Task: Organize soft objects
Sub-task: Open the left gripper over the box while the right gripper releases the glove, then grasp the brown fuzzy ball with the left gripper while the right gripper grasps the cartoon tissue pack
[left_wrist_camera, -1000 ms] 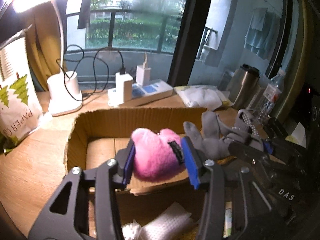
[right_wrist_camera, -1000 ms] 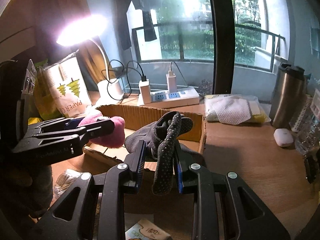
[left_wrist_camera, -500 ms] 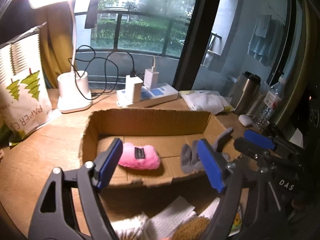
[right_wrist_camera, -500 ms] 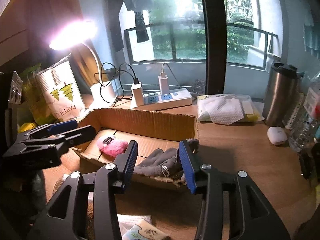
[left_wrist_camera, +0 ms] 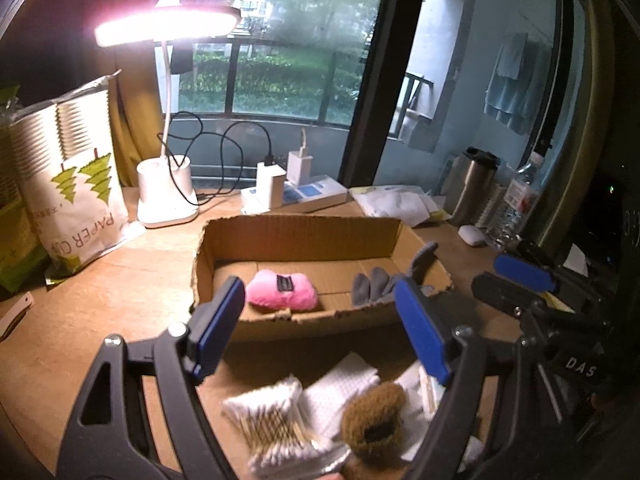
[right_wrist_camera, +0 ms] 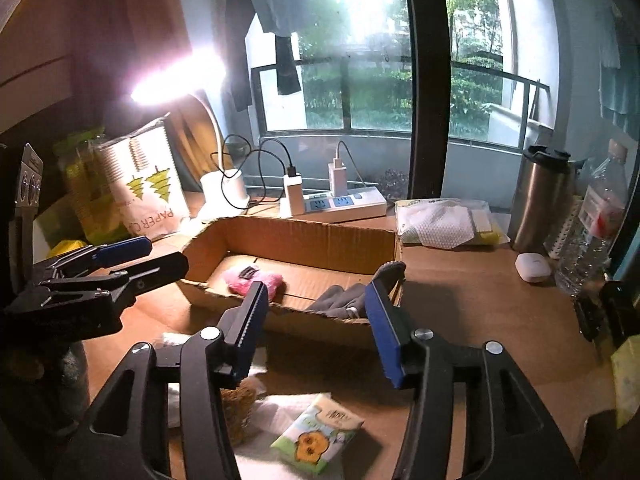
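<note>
A shallow cardboard box [left_wrist_camera: 300, 228] [right_wrist_camera: 304, 236] sits on the wooden table. A pink plush [left_wrist_camera: 282, 291] [right_wrist_camera: 252, 278] lies in its left part and a grey glove [left_wrist_camera: 380, 284] [right_wrist_camera: 348, 300] lies in its right part, one finger over the rim. My left gripper [left_wrist_camera: 320, 330] is open and empty, in front of the box; it also shows in the right wrist view [right_wrist_camera: 156, 256]. My right gripper [right_wrist_camera: 316, 328] is open and empty, in front of the box. A brown plush [left_wrist_camera: 372, 416] [right_wrist_camera: 236, 408] lies on the table below them.
A cotton-swab pack [left_wrist_camera: 272, 420], white cloth [left_wrist_camera: 340, 388] and tissue pack [right_wrist_camera: 316, 434] lie in front of the box. Behind it stand a lamp [left_wrist_camera: 166, 196], power strip [right_wrist_camera: 340, 204], paper-cup bag [left_wrist_camera: 76, 200], steel flask [right_wrist_camera: 540, 200], bottle [right_wrist_camera: 592, 232] and earbud case [right_wrist_camera: 532, 266].
Both grippers opened and let go: the pink plush and the grey glove now lie in the box. Both grippers drew back and up from the box.
</note>
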Available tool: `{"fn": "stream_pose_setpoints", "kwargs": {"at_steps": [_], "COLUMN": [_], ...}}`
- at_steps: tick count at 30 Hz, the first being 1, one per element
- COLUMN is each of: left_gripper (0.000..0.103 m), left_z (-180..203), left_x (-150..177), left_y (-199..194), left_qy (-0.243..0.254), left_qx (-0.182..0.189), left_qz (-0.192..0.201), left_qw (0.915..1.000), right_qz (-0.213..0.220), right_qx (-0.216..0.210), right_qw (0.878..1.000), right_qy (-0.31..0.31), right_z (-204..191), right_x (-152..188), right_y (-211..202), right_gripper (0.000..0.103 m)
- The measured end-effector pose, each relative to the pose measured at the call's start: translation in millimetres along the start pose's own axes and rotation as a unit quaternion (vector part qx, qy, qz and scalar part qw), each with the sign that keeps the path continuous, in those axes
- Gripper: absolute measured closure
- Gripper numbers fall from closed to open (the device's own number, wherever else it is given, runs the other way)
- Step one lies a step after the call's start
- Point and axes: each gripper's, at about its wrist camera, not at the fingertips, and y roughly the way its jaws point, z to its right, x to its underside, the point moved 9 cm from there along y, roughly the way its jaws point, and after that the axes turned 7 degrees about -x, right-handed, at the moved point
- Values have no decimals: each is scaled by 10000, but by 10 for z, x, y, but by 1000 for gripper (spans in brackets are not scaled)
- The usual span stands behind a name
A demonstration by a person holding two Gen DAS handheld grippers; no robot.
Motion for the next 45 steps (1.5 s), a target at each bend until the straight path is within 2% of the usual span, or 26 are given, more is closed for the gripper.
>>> {"fn": "stream_pose_setpoints", "kwargs": {"at_steps": [7,10,17,31,38,42,45], "left_gripper": [23,20,17,17,17,17,17], "left_z": [30,36,43,202,309,367,388], "left_x": [93,128,304,748,869,928,944], "left_y": [-215,-295,-350,-187,-82,-6,39], "left_qy": [53,38,50,213,359,481,516], "left_qx": [72,131,168,205,191,150,150], "left_qz": [68,92,-93,-585,-750,-851,-879], "left_qw": [9999,9999,9998,9978,9964,9951,9947], "right_qz": [69,78,34,-344,-574,-729,-862], "right_qx": [5,11,8,52,-16,-121,-222], "right_qw": [10000,10000,10000,9991,9973,9953,9934], "right_qy": [-53,-52,-20,246,464,623,721], "right_z": [-163,-204,-248,-120,1,78,121], "right_x": [60,89,199,664,895,1009,1092], "right_y": [-186,-235,-285,-172,-39,53,134], "right_gripper": [49,49,49,49,49,41,40]}}
